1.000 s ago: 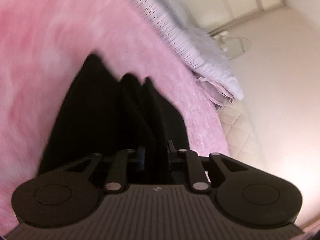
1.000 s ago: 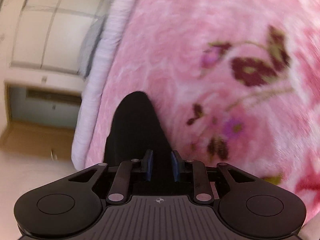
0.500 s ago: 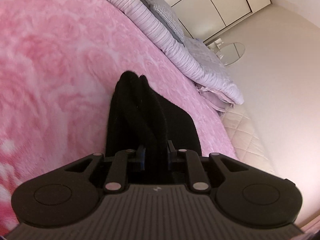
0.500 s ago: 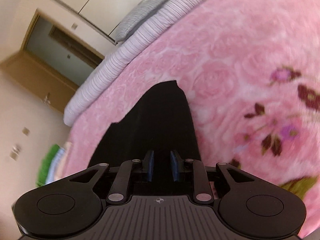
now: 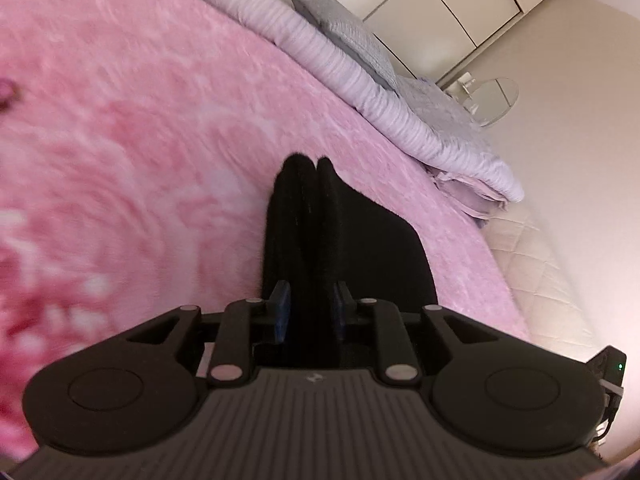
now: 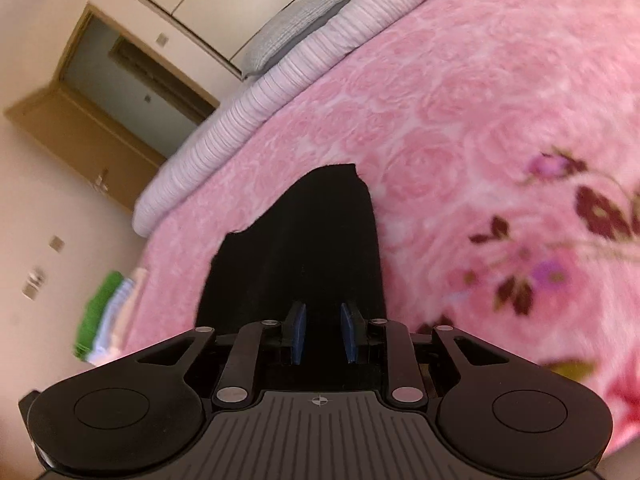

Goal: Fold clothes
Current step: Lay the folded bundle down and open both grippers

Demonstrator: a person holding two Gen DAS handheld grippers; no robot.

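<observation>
Black garment (image 5: 308, 224) stretches forward, pinched in both the left hand-held gripper (image 5: 308, 312) and the right hand-held gripper (image 6: 322, 332).

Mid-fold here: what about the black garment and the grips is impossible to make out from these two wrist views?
- Black garment, left wrist view: its type and full outline; the left hand-held gripper body cuts off its near end.
- Same garment, right wrist view: folds lost in flat black; the right hand-held gripper hides the near part.
- Stacked clothes, right wrist view: blurred, unidentifiable.
</observation>
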